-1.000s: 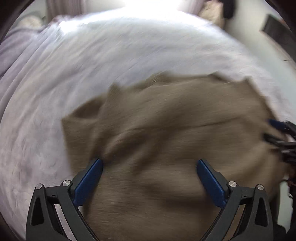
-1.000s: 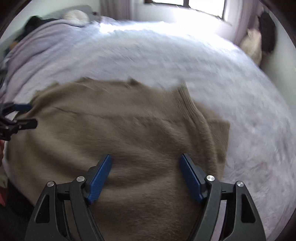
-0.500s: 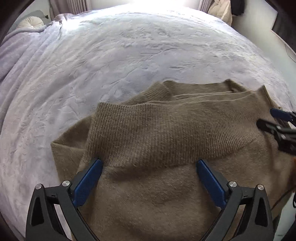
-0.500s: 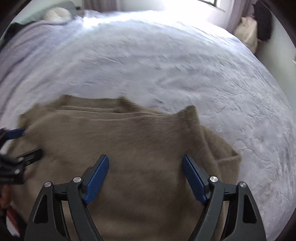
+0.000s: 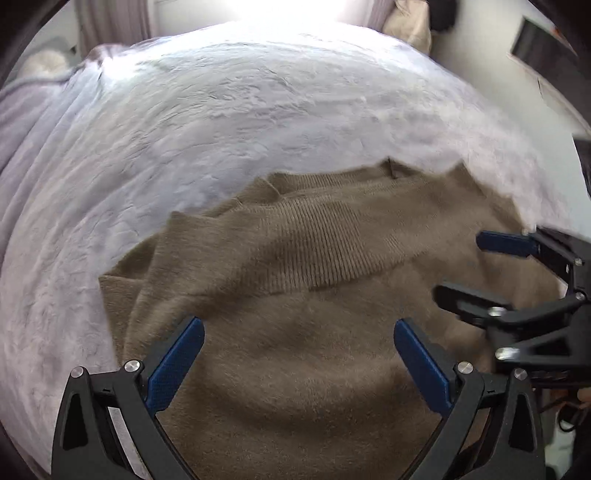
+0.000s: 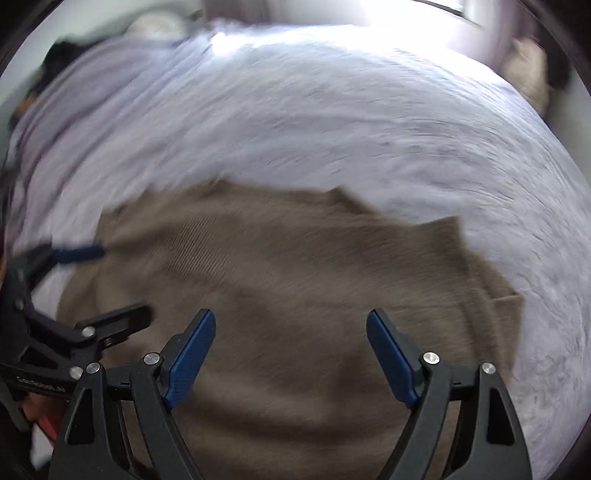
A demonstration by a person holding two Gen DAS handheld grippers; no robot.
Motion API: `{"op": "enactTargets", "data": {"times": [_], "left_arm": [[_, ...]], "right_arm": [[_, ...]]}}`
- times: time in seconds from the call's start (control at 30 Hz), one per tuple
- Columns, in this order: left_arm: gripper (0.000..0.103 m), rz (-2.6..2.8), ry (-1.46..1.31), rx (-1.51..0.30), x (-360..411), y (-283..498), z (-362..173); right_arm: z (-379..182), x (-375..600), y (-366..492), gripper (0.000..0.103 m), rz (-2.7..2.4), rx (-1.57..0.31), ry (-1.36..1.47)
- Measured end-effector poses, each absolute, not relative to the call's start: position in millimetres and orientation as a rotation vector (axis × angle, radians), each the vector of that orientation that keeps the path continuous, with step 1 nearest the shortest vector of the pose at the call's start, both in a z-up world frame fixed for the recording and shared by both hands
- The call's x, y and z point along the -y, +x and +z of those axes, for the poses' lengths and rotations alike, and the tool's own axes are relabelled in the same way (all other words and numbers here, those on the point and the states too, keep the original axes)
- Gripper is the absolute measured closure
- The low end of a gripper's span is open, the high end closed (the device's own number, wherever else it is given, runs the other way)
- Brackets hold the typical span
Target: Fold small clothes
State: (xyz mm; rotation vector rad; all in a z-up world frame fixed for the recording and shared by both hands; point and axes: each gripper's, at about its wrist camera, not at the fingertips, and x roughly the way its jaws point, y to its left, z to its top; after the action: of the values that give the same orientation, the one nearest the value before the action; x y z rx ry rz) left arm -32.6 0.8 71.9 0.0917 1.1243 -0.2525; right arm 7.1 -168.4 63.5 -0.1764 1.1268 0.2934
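Note:
A brown knitted sweater (image 5: 314,332) lies on the pale bed cover (image 5: 221,129), its ribbed edge (image 5: 332,254) folded over the body. My left gripper (image 5: 297,328) hovers open over the near part of the sweater, with nothing between its blue pads (image 5: 177,354). My right gripper (image 6: 291,321) is also open above the sweater (image 6: 295,266) and holds nothing. Each gripper shows in the other's view: the right gripper (image 5: 480,267) at the sweater's right edge, the left gripper (image 6: 107,286) at its left edge. The right wrist view is blurred.
The bed cover (image 6: 332,110) stretches far beyond the sweater. A lavender blanket (image 5: 29,122) is bunched along the left side. A beige cushion (image 5: 406,26) sits by the wall at the far right, and dark things (image 6: 55,59) lie at the far left corner.
Both grippers have lifted and drawn back a little over the sweater and now stand closer together. The sweater lies still with its ribbed edge folded over. Both stay open.

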Motion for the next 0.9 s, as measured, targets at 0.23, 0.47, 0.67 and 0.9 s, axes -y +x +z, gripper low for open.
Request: {"op": "enactTargets", "data": {"times": [0.23,0.47,0.67,0.9], "left_arm": [[0.000,-0.071,-0.005,-1.192,-33,9,46],[0.000,-0.190,-0.028,-1.134,-37,-29,68],[0.000,-0.216,0.079,-1.108,-17,-44,44],[0.000,-0.057,-0.004,-1.042,-64,-52,72]], "right_arm": [[27,170,49,0.001,0.213,-1.119,-0.212],[80,197,16,0.007,0.307,-1.027,-0.144],[59,192,-14,0.007,0.358,-1.065,-0.291],[68,250,-16,0.005,0.078,-1.007,-0.087]]}}
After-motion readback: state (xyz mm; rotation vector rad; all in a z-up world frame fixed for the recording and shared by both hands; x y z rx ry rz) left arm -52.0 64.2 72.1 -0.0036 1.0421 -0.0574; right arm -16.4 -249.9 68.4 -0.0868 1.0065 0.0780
